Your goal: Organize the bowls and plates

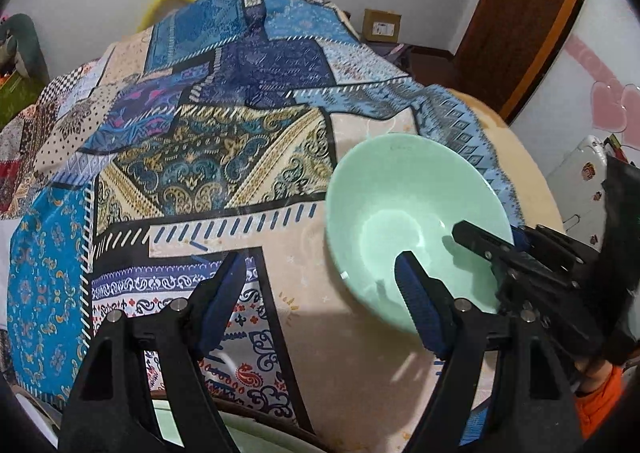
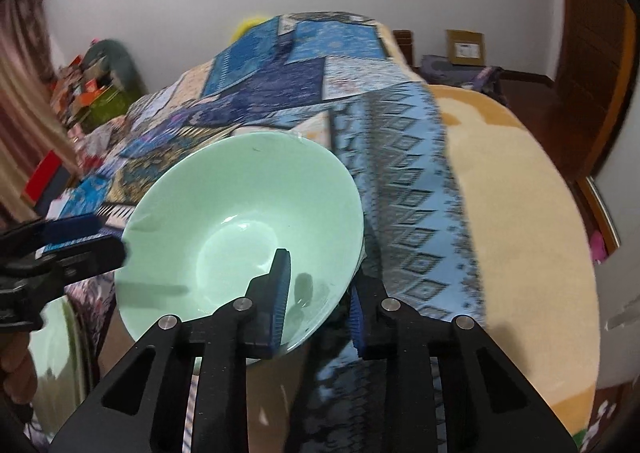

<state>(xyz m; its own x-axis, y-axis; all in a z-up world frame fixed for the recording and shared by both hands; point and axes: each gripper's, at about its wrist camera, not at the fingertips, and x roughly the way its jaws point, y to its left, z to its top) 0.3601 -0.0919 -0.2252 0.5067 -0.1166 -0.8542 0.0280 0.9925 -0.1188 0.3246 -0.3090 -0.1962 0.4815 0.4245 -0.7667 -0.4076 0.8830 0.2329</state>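
A pale green bowl (image 2: 240, 213) tilts over the patchwork cloth (image 2: 256, 85). My right gripper (image 2: 318, 301) is shut on the bowl's near rim, with one blue-padded finger inside and the other outside. In the left wrist view the bowl (image 1: 400, 205) sits at the right, with the right gripper (image 1: 492, 241) clamped on its right rim. My left gripper (image 1: 320, 285) stands open above the cloth just left of the bowl, holding nothing. Its right finger overlaps the bowl's near wall in that view. The left gripper (image 2: 100, 237) also shows at the left edge of the right wrist view.
A second pale green dish (image 2: 52, 353) lies low at the left, its rim (image 1: 192, 425) under my left gripper. A tan blanket (image 2: 520, 233) covers the bed to the right of the cloth. A cardboard box (image 1: 382, 27) and a wooden door (image 1: 528, 13) stand beyond.
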